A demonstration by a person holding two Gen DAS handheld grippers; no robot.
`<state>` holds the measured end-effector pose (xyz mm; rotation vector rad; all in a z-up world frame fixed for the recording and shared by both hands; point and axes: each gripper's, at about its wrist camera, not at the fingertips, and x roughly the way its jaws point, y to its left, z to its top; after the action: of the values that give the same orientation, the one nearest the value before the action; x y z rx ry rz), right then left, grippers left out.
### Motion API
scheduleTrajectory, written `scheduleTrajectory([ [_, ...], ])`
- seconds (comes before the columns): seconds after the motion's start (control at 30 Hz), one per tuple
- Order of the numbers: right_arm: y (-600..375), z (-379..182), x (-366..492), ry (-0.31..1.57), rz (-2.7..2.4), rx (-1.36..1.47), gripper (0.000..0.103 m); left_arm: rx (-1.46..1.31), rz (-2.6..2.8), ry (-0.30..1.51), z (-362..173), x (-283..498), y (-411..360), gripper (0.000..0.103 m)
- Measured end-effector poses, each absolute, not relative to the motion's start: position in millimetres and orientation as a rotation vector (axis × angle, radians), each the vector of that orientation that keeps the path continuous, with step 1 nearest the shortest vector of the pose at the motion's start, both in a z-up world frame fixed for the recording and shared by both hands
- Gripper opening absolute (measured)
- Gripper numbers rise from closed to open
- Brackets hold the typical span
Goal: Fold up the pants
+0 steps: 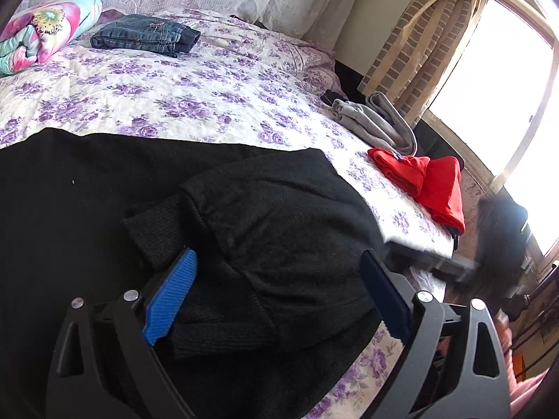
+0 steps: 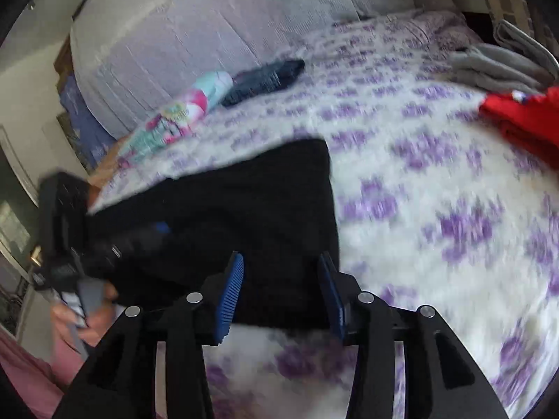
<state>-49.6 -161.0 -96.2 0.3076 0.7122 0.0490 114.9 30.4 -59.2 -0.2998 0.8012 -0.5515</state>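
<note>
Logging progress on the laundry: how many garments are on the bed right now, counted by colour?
Black: 1, the black pants under the grippers
Denim blue: 1, folded jeans
Grey: 1, grey garment
Red: 1, red garment
Total: 4

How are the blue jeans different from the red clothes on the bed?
The folded dark blue denim jeans lie flat in one neat bundle near the head of the flowered purple-and-white bed cover, beside the bright flowered pillow. The bright red soft cloth garments are two looser folded pieces at the bed's edge by the window, one hanging over the edge. Both rest on the bed, away from the grippers.
</note>
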Motion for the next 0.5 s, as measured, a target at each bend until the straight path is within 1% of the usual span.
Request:
scheduleTrajectory([
  [0.03, -161, -101, -62, 0.648, 0.045, 0.299, 0.044, -0.297, -0.55, 0.799, -59, 114, 30, 0.091],
  [0.07, -160, -104, -68, 0.618, 0.028, 0.286, 0.047, -0.295, -0.548, 0.798, -59, 114, 30, 0.091],
  [0.1, -158, -105, -70, 0.614, 0.005, 0.268, 0.058, -0.297, -0.548, 0.796, -59, 114, 30, 0.091],
  [0.2, -155, -110, -69, 0.598, -0.037, 0.248, 0.059, -0.357, -0.538, 0.778, -54, 107, 46, 0.091],
  [0.27, -152, -108, -69, 0.599, -0.048, 0.234, 0.061, -0.398, -0.494, 0.745, -42, 91, 70, 0.091],
  [0.3, -152, -106, -69, 0.595, -0.055, 0.238, 0.064, -0.402, -0.458, 0.716, -34, 81, 86, 0.092],
  [0.43, -151, -94, -82, 0.534, -0.077, 0.27, 0.069, -0.358, -0.203, 0.626, -11, 35, 155, 0.098],
  [0.5, -134, -83, -88, 0.497, -0.04, 0.246, 0.072, -0.348, -0.048, 0.61, -4, 12, 194, 0.098],
])
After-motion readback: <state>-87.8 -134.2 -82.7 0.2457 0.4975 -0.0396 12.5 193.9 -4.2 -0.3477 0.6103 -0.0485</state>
